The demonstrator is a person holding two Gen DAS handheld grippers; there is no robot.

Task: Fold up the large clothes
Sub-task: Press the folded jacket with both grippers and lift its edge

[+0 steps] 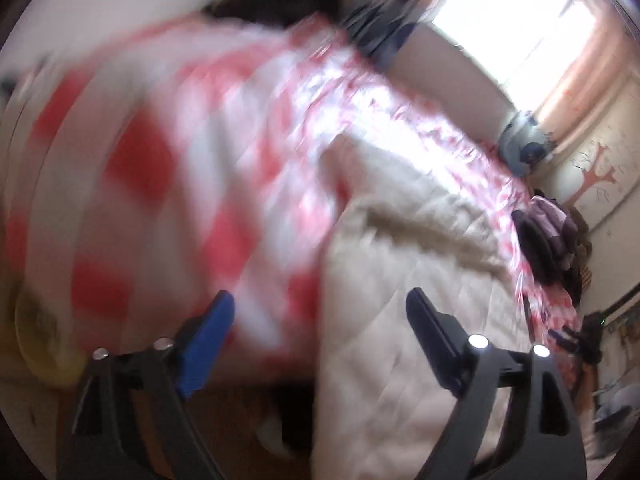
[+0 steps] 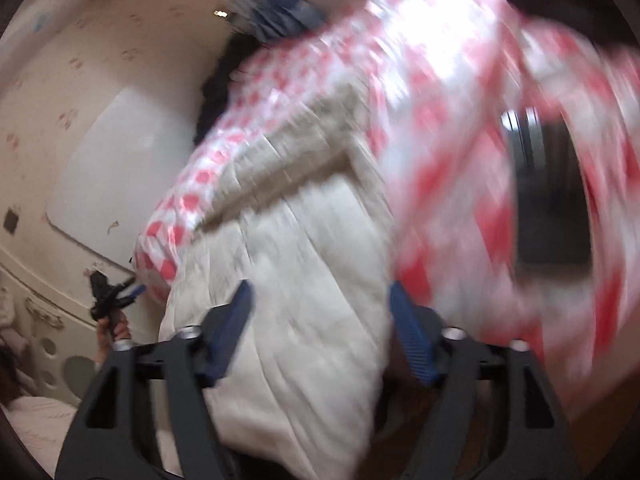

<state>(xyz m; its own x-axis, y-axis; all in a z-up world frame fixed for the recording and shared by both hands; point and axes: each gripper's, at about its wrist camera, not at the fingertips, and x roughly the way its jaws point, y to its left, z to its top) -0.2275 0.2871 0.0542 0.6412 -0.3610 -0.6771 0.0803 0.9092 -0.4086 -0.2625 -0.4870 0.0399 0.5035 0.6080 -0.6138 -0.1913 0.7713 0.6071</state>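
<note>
Both views are smeared with motion blur, so fine detail is hard to read. In the left wrist view the left gripper point(image 1: 320, 312) has its fingers point(image 1: 208, 336) spread wide, with nothing between them; they hang just above the near edge of a cream quilted garment point(image 1: 400, 280). That garment lies on a red-and-white checked cloth point(image 1: 168, 160) that covers the bench, and its near end droops over the bench edge toward the camera. A fold or collar ridge runs across the garment's upper part. At the far right end of the checked cloth sits a dark purple bundle point(image 1: 548, 236), well apart from the garment. Behind it a bright window point(image 1: 516, 16) with orange curtains fills the upper right, and a blue-grey object point(image 1: 520, 144) stands near the wall below it; what it is cannot be told. In the right wrist view the right gripper point(image 2: 320, 300) also has its fingers point(image 2: 232, 332) wide apart, and the hanging end of the garment point(image 2: 296, 288) lies in the gap between them; whether either finger touches the fabric cannot be told through the blur. The checked cloth point(image 2: 460, 128) runs up and to the right. At the lower left of this view the left gripper point(image 2: 110, 296) shows small and distant, held in a hand point(image 2: 114, 330) near a cream wall point(image 2: 80, 80).
</note>
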